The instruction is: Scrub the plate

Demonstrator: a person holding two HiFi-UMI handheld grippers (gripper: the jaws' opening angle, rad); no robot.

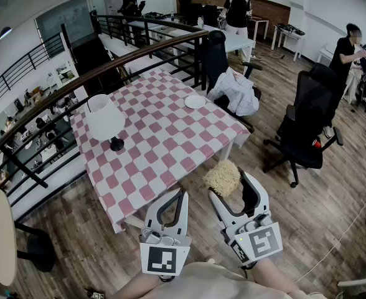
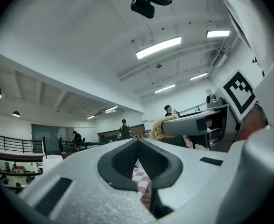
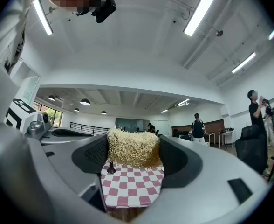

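A white plate [image 1: 195, 101] lies on the far right part of the pink checkered table [image 1: 152, 148]. My right gripper [image 1: 228, 180] is held in front of the table's near corner, shut on a straw-coloured fibrous scrubber [image 1: 222, 177], which fills the space between its jaws in the right gripper view [image 3: 133, 148]. My left gripper [image 1: 180, 195] hangs beside it to the left, jaws shut with their tips touching and nothing between them [image 2: 138, 143]. Both are well short of the plate.
A white table lamp [image 1: 105, 121] stands on the table's left half. A railing [image 1: 102, 73] runs behind the table. Black office chairs [image 1: 307, 120] stand on the wooden floor to the right, one draped with white cloth [image 1: 235, 92]. People stand far back.
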